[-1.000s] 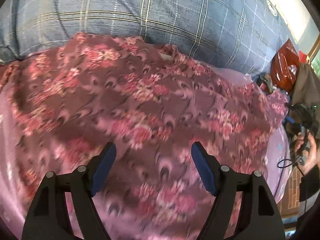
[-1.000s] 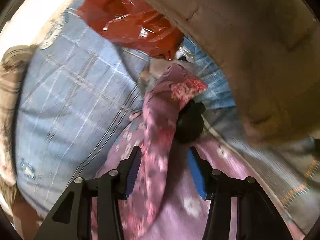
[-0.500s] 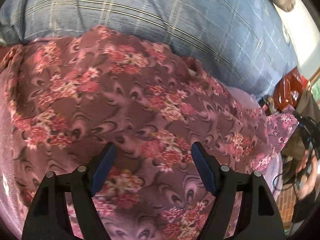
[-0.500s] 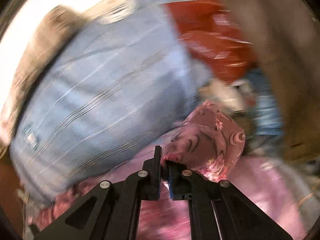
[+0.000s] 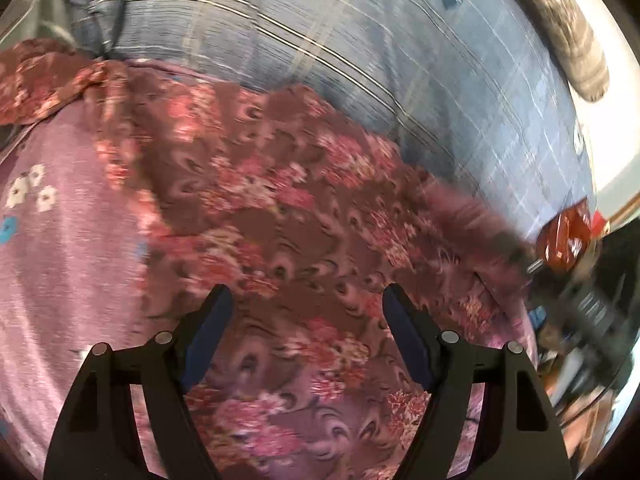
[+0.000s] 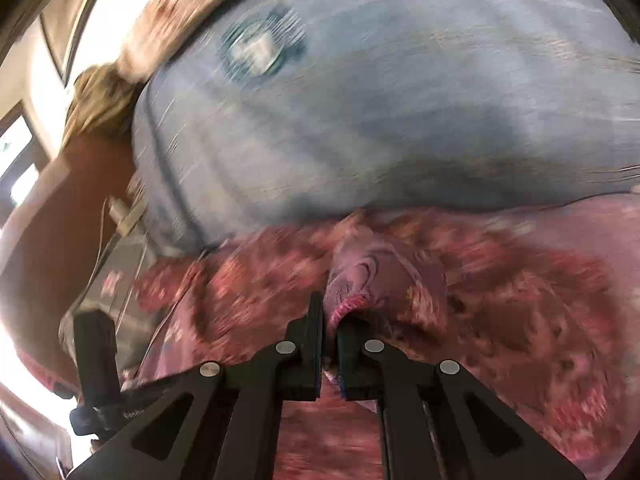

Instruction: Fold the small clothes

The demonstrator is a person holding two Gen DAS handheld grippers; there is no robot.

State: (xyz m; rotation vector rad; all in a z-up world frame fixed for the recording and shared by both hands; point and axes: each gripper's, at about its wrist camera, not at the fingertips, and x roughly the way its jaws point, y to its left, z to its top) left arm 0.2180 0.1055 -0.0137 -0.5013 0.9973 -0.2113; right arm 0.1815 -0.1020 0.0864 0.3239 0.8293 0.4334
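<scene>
Since the earlier frame my right gripper (image 6: 329, 322) has swung across, clamped on a hem of the floral garment (image 5: 304, 232). Left gripper (image 5: 306, 320) hovers wide above it. Blue plaid pillow (image 5: 360, 40) crowds behind; lilac sheet (image 5: 60, 260) beneath.

Maroon floral garment (image 5: 280, 220), rumpled, spread over pink bedding, one edge lifted

Floral garment (image 5: 288, 216) — soft matt cloth; plaid quilt (image 5: 400, 48) — woven cotton look; red bag (image 5: 566, 236) — glossy plastic.

maroon floral garment (image 5: 280, 220), blue plaid bedding (image 5: 400, 60)
</scene>
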